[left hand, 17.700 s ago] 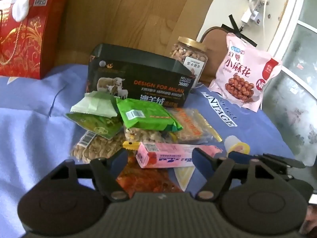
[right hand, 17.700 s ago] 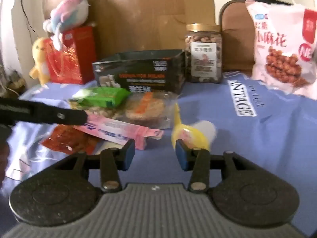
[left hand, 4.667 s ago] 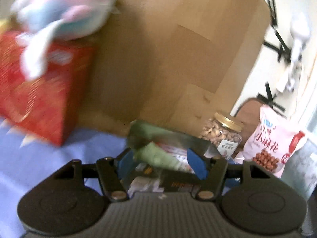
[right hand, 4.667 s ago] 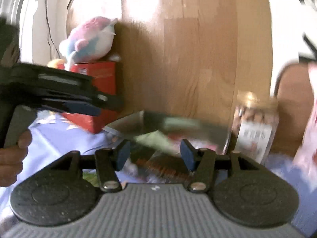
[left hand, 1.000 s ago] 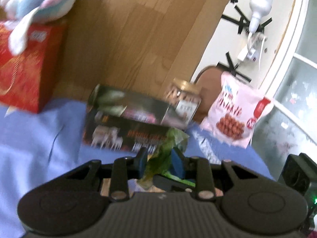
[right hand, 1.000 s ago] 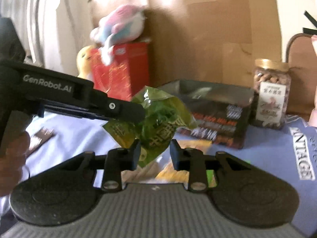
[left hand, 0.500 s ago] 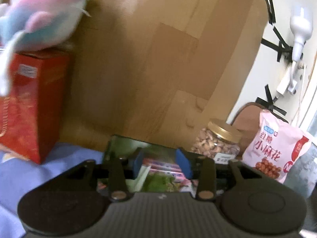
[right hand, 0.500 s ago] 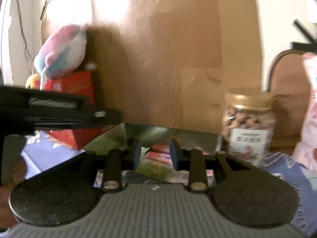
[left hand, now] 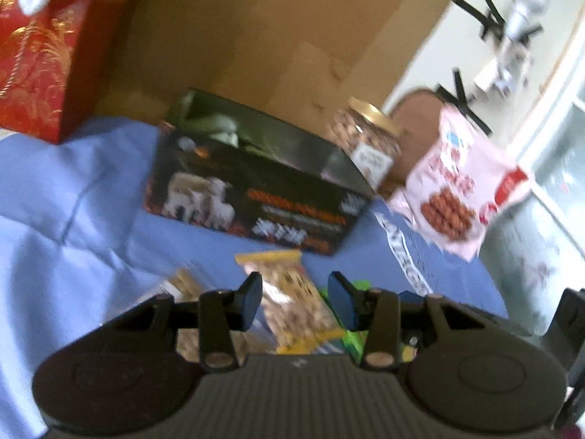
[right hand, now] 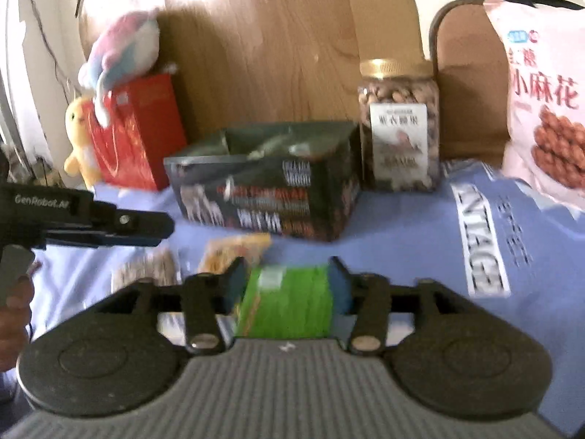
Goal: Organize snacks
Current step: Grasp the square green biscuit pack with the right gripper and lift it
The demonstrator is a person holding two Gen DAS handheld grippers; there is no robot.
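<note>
1. Since the right gripper (right hand: 286, 285) stands open astride the green packet (right hand: 289, 301) without gripping it, closing on the slick wrapper could squirt it sideways.
2. Left gripper (left hand: 297, 301) is open and empty above the yellow nut packet (left hand: 292, 300); crowding risks snagging neighbours.
3. The dark box (right hand: 270, 190), likely the destination, sits just behind.

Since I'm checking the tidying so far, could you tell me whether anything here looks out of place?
Yes: several snack packets lie loose on the blue cloth in front of the open dark box — a yellow-edged packet, a green packet and a clear nut bag.
</note>
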